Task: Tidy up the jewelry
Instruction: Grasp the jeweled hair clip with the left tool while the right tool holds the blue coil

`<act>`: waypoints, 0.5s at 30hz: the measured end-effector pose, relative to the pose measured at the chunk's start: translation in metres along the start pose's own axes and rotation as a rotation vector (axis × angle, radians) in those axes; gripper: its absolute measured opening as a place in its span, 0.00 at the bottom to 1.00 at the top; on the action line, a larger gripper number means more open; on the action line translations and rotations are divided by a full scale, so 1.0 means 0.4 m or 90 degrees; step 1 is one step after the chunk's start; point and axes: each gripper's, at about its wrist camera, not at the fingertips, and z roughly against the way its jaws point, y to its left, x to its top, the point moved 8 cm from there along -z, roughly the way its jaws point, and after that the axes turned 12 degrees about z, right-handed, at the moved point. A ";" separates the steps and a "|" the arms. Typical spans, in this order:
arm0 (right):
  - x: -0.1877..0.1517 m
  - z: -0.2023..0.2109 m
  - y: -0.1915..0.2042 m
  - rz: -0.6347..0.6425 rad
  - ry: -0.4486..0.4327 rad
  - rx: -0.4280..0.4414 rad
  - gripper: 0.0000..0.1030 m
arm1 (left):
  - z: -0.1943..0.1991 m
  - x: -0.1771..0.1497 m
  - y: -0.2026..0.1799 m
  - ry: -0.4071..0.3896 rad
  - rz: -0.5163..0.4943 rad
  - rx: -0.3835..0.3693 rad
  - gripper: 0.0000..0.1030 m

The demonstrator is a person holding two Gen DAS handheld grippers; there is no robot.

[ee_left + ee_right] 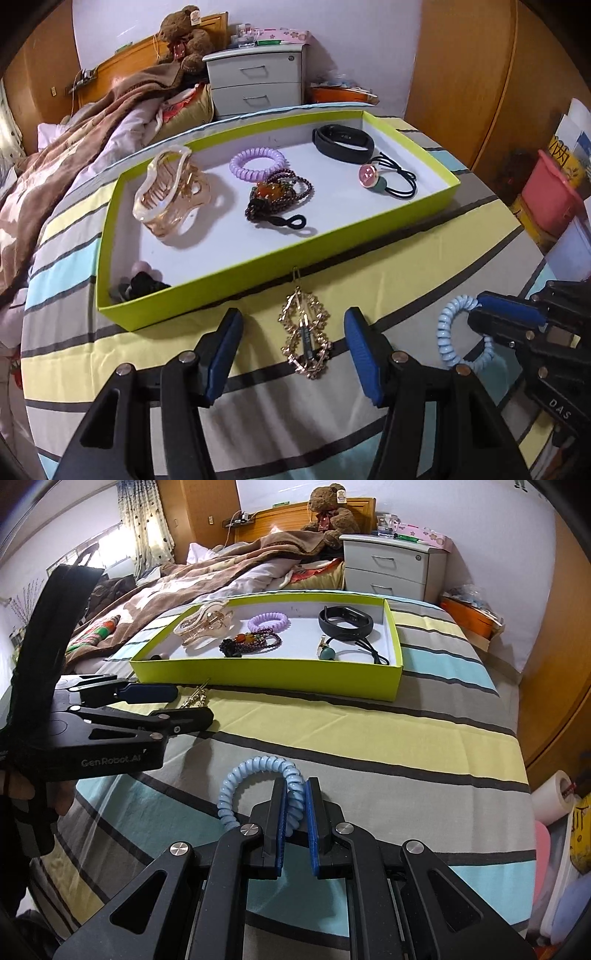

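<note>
A lime-green tray [236, 286] [258, 672] lies on the striped bedspread and holds a clear claw clip [171, 194], a purple spiral hair tie [258, 164], a dark bead bracelet [279, 197], a black band [343, 144] and a pink-button hair tie [384, 179]. A gold filigree hair clip [306, 334] lies on the bedspread before the tray, between the fingers of my open left gripper [293, 349], which also shows in the right wrist view [173, 705]. My right gripper [294, 814] [491, 314] is shut on a light-blue spiral hair tie [236, 794] [448, 332].
A grey bedside cabinet [256, 83] and a teddy bear [184, 37] stand behind the tray. A brown blanket [55, 177] is heaped at the left. A pink bin [550, 195] stands off the bed's right edge.
</note>
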 end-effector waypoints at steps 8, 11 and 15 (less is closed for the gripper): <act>0.000 0.002 -0.002 -0.002 -0.005 0.001 0.10 | 0.005 0.007 0.010 0.000 0.018 0.007 0.32; 0.000 0.004 0.000 -0.002 -0.006 0.000 0.10 | 0.009 0.005 0.012 0.000 0.021 0.007 0.27; 0.000 0.005 -0.002 -0.003 -0.007 -0.002 0.10 | 0.011 0.003 0.013 -0.002 0.024 0.007 0.26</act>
